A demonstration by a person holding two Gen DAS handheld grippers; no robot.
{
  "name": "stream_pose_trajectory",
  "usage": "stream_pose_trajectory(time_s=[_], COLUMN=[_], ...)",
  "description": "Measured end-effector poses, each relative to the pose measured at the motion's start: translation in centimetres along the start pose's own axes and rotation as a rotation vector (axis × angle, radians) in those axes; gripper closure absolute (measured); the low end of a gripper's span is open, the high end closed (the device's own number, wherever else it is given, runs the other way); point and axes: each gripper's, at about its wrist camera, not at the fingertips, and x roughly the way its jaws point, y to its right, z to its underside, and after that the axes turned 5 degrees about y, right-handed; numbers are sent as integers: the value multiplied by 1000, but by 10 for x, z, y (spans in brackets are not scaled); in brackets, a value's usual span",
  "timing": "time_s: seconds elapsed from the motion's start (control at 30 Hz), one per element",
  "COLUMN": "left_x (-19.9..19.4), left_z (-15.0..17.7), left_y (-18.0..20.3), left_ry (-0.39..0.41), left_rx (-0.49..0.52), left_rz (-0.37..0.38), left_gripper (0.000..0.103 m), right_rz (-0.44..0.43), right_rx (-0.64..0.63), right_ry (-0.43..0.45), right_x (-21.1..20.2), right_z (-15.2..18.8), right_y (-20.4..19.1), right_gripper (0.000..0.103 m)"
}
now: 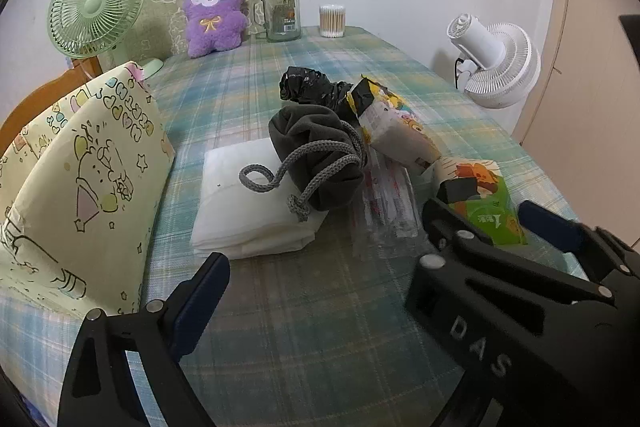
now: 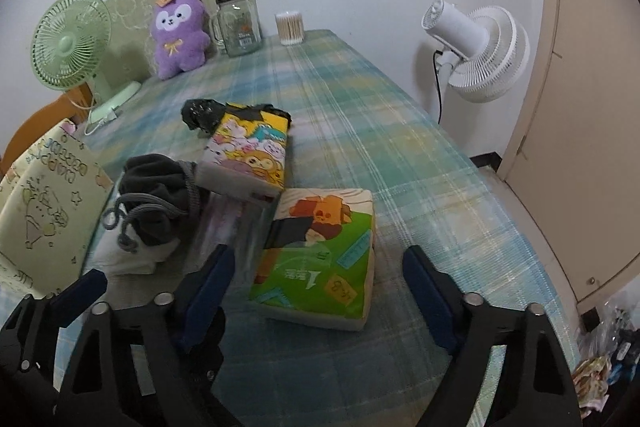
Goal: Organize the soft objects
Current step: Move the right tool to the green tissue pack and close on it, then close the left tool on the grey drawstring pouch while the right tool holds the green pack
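Step in hand: an approach, by the look of it; both grippers hover low over the plaid tablecloth (image 2: 360, 99) at the bottom of each frame, nothing held.
Storage bag: the pale yellow cartoon-print bag (image 1: 80, 187) stands at the left edge of both views, probably where the soft things belong, though its mouth cannot be seen.
Pile: mid-frame, clustered and touching. A folded white cloth (image 1: 248, 211) lies lowest, the grey drawstring pouch (image 1: 320, 151) on top of it; a crumpled black plastic bag (image 1: 308, 87) lies behind; the yellow cartoon tissue pack (image 2: 248, 155) leans on clear wrapped packets (image 1: 384, 195).
Green tissue pack: (image 2: 320, 255) lies flat at centre of the right wrist view, just ahead of the right gripper.
Right gripper: (image 2: 316, 287) spread wide, its fingers on either side of the green pack's near end, not visibly touching.
Left gripper: (image 1: 320, 287) spread; only its left finger shows plainly in its own view, the other is hidden behind the right tool's body.
Next move: likely closing on the green pack, or the left reaching the cloth; a soft pack would want a grip across its width.
Edges and room: the table's right edge runs diagonally near the white fan (image 2: 476, 55); open cloth lies in the right and upper centre. The plush rabbit (image 2: 178, 35), glass jar (image 2: 238, 27) and green fan (image 2: 72, 43) line the upper left, well apart.
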Motion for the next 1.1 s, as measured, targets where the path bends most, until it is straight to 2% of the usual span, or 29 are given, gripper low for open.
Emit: stream_pose_trajectory(time_s=[0.03, 0.17, 0.6, 0.97, 1.1], left_x=[2, 0, -18, -20, -12], left_z=[0, -1, -20, -43, -48], left_y=[1, 4, 12, 5, 2], left_ry=[-5, -1, 65, 107, 102], left_rx=[7, 18, 30, 32, 32], left_rz=[-4, 10, -7, -49, -51], left_gripper=[8, 12, 12, 12, 17], right_rz=[-4, -9, -28, -66, -67], right_rx=[0, -3, 40, 38, 41], right_ry=[-11, 11, 80, 125, 125], right_x=[2, 0, -27, -28, -22], right_z=[1, 0, -14, -35, -40], right_y=[0, 2, 13, 5, 2], right_gripper=[36, 49, 50, 50, 50])
